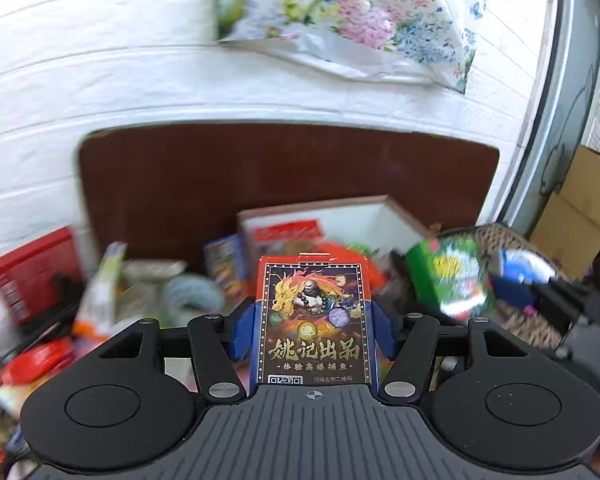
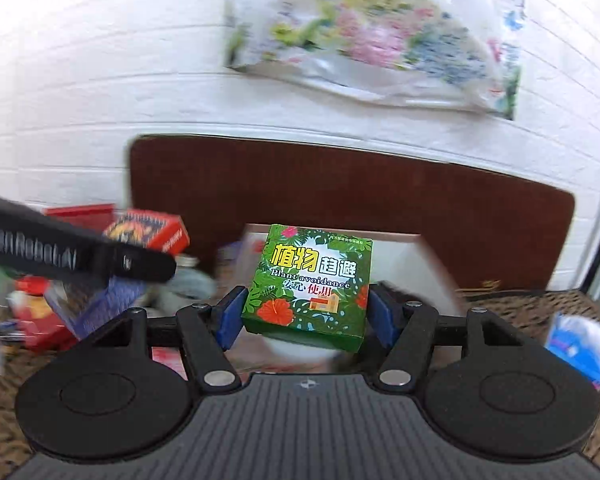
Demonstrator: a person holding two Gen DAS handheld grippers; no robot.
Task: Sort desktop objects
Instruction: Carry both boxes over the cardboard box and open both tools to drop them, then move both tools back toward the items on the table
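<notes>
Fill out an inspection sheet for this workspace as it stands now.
Surface: patterned cloth, mostly blurred.
Job's things: card box and green box, both lifted; open white box behind.
Clutter: blurred packets and a red box at left.
Grippers: left gripper shut on card box; right gripper shut on green box.
Cables: nothing seen.
Surroundings: white brick wall, floral bag, brown board.
</notes>
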